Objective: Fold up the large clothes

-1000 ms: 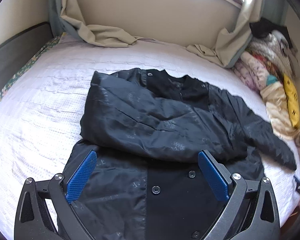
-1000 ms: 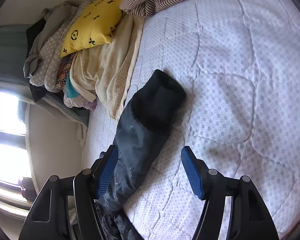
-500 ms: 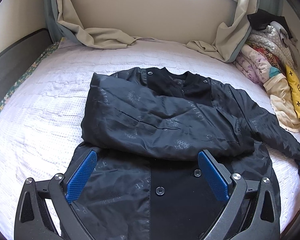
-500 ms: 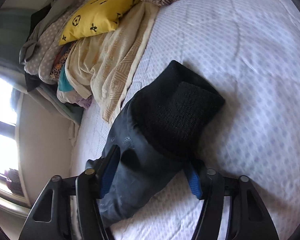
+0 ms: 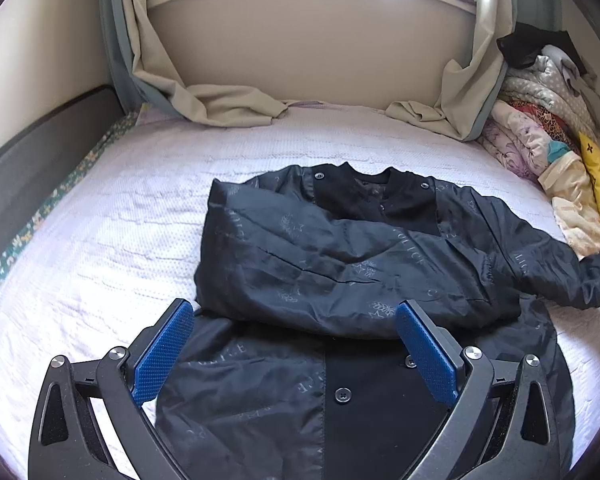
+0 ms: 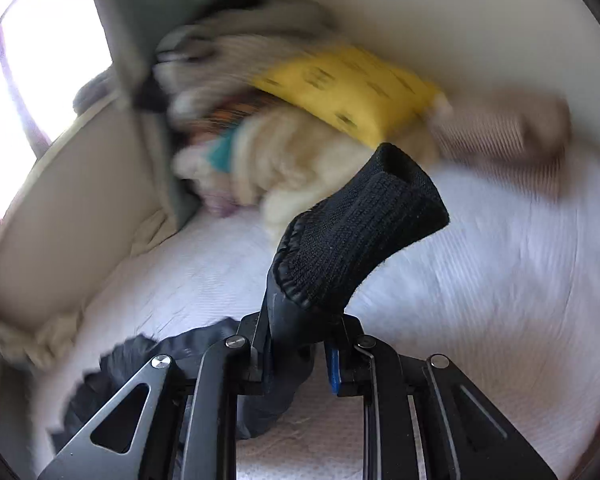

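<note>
while the black jacket (image 5: 340, 280) lies spread front-up on the white bed (image 5: 100, 264), collar toward the window wall, one sleeve is already folded across its chest, which suggests the job is partway through and the other sleeve is the step in hand. the right gripper (image 6: 300, 356) has its jaws closing on that second sleeve (image 6: 284, 332) just below the ribbed knit cuff (image 6: 360, 236), with the shiny fabric pinched between the blue pads and the cuff standing up past the fingertips; gripping behind the thick cuff makes sense, since the slick shell would likely slide out of a looser hold while the knit band acts as a stop. in the left wrist view the same sleeve runs off toward the right edge, apparently raised off the bedcover, so it looks poised to be carried over the chest to match the first. the left gripper (image 5: 296, 352) hovers low over the lower front of the jacket near the button placket, jaws wide apart and holding nothing, probably placed there to pin or steady the body so it does not drag when the sleeve is pulled across. a heap of bedding and a yellow cushion (image 6: 352, 92) sit against the wall just beyond the held cuff, close enough that a wide swing could brush them. the right view is blurred away from the gripper, so finer detail there cannot be told.
</note>
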`<state>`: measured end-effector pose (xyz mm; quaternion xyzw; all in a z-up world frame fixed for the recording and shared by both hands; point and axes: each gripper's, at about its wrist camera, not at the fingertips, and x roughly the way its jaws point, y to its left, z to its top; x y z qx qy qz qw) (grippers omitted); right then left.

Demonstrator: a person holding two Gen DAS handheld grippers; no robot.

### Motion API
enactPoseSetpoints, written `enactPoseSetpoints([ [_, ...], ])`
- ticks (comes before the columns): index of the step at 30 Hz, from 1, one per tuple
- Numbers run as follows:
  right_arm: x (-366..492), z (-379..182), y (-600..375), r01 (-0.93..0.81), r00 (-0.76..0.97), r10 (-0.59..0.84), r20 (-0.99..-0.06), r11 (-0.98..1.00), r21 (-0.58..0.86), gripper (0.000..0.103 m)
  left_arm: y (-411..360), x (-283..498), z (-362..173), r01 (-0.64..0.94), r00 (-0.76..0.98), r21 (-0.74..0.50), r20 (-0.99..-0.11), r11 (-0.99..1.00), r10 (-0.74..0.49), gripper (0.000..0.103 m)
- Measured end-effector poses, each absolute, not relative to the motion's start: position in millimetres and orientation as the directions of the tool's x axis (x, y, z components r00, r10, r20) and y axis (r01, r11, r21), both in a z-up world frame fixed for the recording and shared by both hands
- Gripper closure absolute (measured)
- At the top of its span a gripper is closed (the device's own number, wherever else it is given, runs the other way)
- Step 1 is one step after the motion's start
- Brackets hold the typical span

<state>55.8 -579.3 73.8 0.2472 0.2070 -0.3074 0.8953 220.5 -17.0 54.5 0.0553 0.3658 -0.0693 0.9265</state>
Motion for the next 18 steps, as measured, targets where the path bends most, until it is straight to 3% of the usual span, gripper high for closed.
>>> enactPoseSetpoints([
  [8, 119, 124, -431, 0.469, 0.821, -0.436, -0.369, 0.883, -0.003, 0.087, -30, 215, 45, 0.164, 0.741, 0.192, -0.671, 0.968, 0.008, 0.0],
  [18, 206, 65, -281, 0.111, 0.825, -0.21, -0.525, 0.971, -0.214, 0.088, -25, 222, 25, 0.162, 0.676, 0.173, -0.737, 0.972, 0.018, 0.0],
])
